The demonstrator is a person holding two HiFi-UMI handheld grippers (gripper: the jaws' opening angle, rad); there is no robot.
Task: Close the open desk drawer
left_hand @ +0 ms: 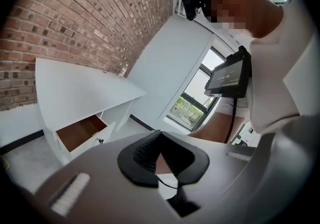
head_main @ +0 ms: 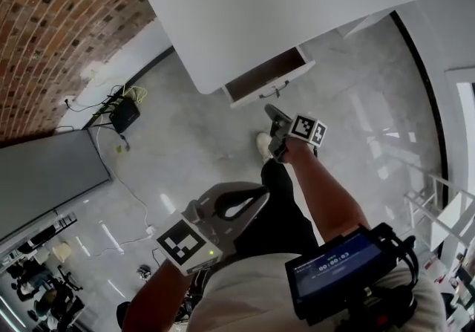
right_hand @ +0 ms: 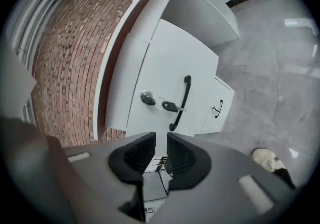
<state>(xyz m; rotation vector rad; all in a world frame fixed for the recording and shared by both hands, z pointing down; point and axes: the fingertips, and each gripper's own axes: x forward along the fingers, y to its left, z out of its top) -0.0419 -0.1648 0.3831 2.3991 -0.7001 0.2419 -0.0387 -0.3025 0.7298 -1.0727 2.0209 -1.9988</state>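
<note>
The white desk (head_main: pixel 245 4) stands at the top of the head view, and its drawer (head_main: pixel 269 79) is pulled out, showing a brown inside. My right gripper (head_main: pixel 272 113) hangs just below the drawer front, empty, its jaws almost together. The right gripper view has the gripper (right_hand: pixel 161 140) facing the white drawer front (right_hand: pixel 165 67), with its black handle (right_hand: pixel 182 101) and a key (right_hand: pixel 170 105) in the lock. My left gripper (head_main: pixel 261 194) stays low near my body, shut and empty. The left gripper view shows the pads (left_hand: pixel 145 150) meeting at the tips, with the open drawer (left_hand: pixel 80 133) far off.
A brick wall (head_main: pixel 52 18) runs along the left. Cables and a black box (head_main: pixel 125 114) lie on the grey floor beside a grey panel (head_main: pixel 44 174). My shoe (head_main: pixel 263 146) is under the drawer. A second small drawer front (right_hand: pixel 218 108) sits beside the first. A white railing (head_main: pixel 434 208) is at right.
</note>
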